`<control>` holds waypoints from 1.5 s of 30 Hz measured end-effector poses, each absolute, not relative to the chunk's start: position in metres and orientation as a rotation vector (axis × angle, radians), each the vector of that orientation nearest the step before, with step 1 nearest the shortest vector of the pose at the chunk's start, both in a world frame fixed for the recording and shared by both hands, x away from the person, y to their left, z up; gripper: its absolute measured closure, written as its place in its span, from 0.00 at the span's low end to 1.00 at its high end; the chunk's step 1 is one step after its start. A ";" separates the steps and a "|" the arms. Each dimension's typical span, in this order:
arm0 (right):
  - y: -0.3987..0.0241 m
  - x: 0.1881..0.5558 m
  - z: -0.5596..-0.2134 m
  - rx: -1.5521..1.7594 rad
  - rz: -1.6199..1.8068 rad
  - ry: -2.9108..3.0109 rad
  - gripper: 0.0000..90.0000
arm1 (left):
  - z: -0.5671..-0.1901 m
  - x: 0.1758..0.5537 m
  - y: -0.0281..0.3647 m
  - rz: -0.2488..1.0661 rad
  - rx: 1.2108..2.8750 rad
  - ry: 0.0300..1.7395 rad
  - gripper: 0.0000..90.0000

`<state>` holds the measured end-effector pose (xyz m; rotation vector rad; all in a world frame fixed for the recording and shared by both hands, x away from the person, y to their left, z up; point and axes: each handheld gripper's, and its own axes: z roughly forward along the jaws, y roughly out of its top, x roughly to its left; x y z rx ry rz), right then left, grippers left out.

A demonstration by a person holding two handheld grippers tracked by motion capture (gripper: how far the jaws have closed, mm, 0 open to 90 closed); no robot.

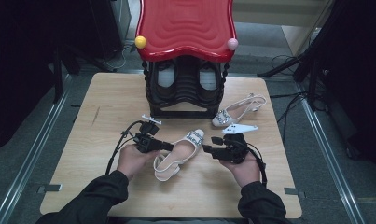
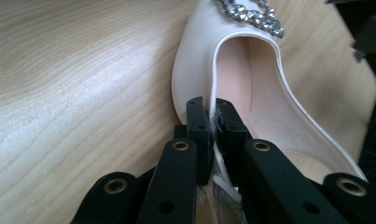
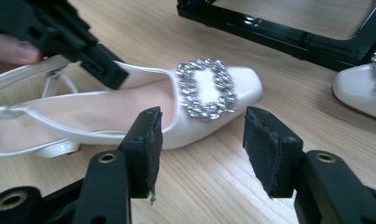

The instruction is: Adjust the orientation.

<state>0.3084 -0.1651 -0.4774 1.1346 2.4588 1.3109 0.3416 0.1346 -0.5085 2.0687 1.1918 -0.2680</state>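
Shoe (image 1: 181,151) — the near white slingback with the rhinestone buckle (image 3: 206,88) — lies on the wooden table (image 1: 106,102), mid-front, between the two hands; toe points up-right toward the rack. Left gripper (image 1: 169,146) has its jaws pinched on the shoe's side wall; the left gripper view shows the upper's edge clamped between the two black pads, so that grip looks solid. Right gripper (image 1: 208,148) sits just beside the toe, jaws spread wide, nothing between them; in its own view the pads straddle empty table in front of the buckle end, not touching the shoe.

Second shoe (image 1: 237,109) of the pair lies apart, up-right on the table, near the foot of the black rack (image 1: 185,91) with the red top (image 1: 185,23); untouched as things stand.

Progress, my read: early — one shoe gripped but resting on the table, not lifted; the other not handled; rack's lower shelves appear to hold dark shoes already, hard to tell detail. Left to do, presumably: right gripper takes the toe or stays clear, shoe goes up to the rack, then same for its mate. Risk is the thin edge slipping from that one-sided pinch.
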 end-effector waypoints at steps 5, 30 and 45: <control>-0.162 0.307 -0.482 1.140 1.301 2.470 0.58 | -0.510 0.342 0.135 -0.253 2.083 1.178 0.94; -0.123 0.303 -0.514 1.061 1.211 2.630 1.00 | -0.472 0.329 0.181 -0.071 2.027 1.144 0.60; -0.113 0.313 -0.519 1.026 1.189 2.637 1.00 | -0.476 0.320 0.190 -0.065 2.040 1.173 0.59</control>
